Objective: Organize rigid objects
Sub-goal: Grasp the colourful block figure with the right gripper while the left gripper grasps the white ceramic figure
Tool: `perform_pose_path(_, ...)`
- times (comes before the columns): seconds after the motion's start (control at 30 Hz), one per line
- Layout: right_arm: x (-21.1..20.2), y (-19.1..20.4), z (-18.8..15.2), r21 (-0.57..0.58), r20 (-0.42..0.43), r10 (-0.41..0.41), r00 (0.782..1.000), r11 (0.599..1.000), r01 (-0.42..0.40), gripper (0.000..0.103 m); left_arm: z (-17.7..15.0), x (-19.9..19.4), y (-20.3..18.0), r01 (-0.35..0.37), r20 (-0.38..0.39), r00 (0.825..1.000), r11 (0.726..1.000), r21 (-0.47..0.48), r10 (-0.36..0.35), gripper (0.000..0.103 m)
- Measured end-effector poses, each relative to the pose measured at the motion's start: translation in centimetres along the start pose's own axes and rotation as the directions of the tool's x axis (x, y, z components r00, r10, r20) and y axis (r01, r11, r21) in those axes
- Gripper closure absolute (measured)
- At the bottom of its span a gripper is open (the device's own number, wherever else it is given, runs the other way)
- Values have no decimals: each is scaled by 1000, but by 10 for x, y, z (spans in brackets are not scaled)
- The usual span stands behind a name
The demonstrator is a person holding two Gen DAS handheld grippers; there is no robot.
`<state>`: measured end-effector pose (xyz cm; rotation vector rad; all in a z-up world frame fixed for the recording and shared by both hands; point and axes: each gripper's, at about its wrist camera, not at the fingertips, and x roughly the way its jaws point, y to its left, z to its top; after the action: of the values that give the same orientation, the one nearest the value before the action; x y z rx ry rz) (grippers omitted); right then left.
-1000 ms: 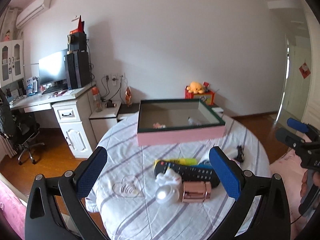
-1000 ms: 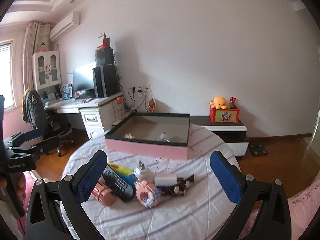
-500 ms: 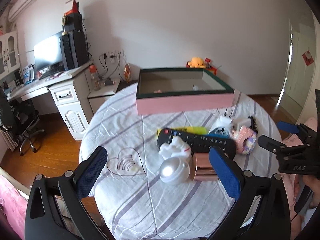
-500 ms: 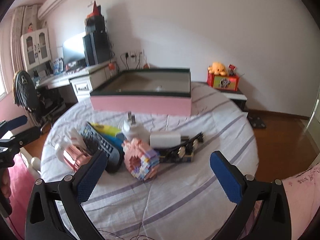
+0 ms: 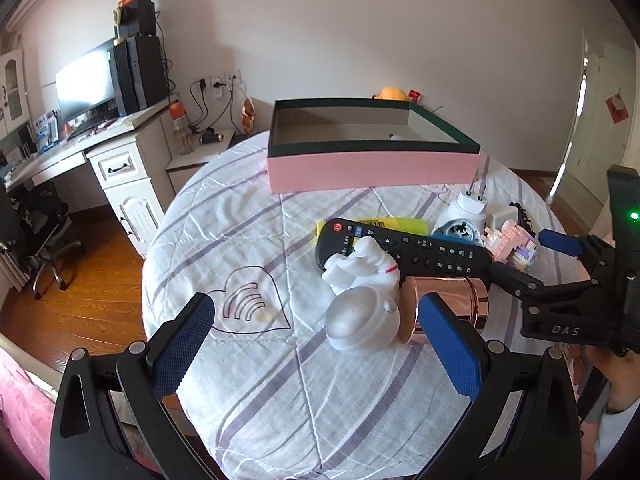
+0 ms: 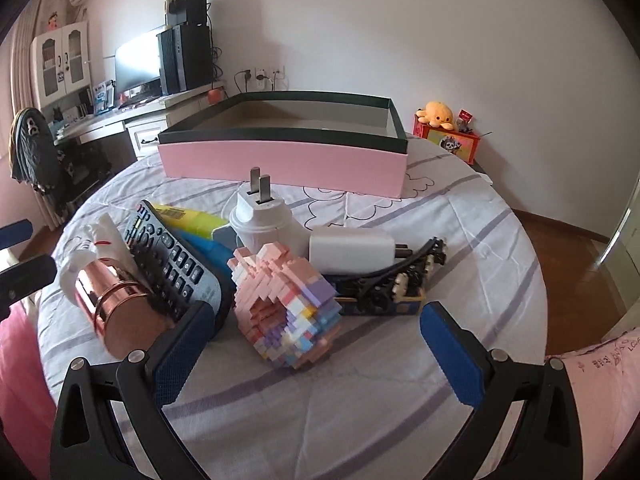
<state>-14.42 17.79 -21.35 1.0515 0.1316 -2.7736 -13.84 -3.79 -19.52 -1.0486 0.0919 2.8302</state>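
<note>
A pile of small objects lies on the round table. In the left wrist view I see a white figurine (image 5: pixel 362 308), a rose-gold can (image 5: pixel 448 306) on its side and a black remote (image 5: pixel 404 250). My left gripper (image 5: pixel 320 354) is open just short of the figurine. In the right wrist view a pastel block figure (image 6: pixel 286 308), a white charger (image 6: pixel 352 250), a black block model (image 6: pixel 394 284) and a white plug (image 6: pixel 260 216) lie ahead. My right gripper (image 6: pixel 316 354) is open, close to the block figure. The pink box (image 5: pixel 372 148) stands behind the pile.
The striped tablecloth (image 5: pixel 256 380) reaches the round table's edge near both grippers. A desk with a monitor (image 5: pixel 86 80) and an office chair (image 5: pixel 36 224) stand at the left. A hand (image 5: pixel 612 372) holds the right gripper at the table's right side.
Both grippers have come lower and closer to the pile; the objects now fill more of each view. Both stay open and nothing has been taken hold of.
</note>
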Motion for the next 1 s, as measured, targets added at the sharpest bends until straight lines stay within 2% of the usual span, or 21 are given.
perform_pose_path(0.23,-1,-7,0,23,-4,55,998,998,-55,14,-2,5,-1,4,-15,1000,1000,11,-4,0)
perform_pose_path(0.3,-3,-10,0,24,-7,66,998,998,-65,30,-2,7,0,4,-21,1000,1000,7,-4,0)
perform_pose_path(0.43,-6,-6,0,5,-16,108,994,994,-108,47,-3,9,-1,8,-32,999,1000,5,-7,0)
perform_pose_path(0.5,-9,-2,0,-6,-13,126,992,992,-126,60,-4,8,-1,8,-34,999,1000,7,-8,0)
perform_pose_path(0.57,-13,-2,-1,-12,-10,139,990,990,-140,67,-5,7,1,15,-35,999,1000,5,-14,0)
perform_pose_path(0.6,-15,-2,-2,-15,-3,147,989,989,-147,77,-5,6,2,17,-34,999,1000,2,-17,0)
perform_pose_path(0.77,-27,-15,-3,-9,6,133,991,991,-133,77,-8,7,9,11,-41,999,1000,-23,-11,0)
perform_pose_path(1.0,-42,-31,-10,-21,-1,33,999,999,-33,77,-12,9,19,27,-43,999,998,-57,-30,0)
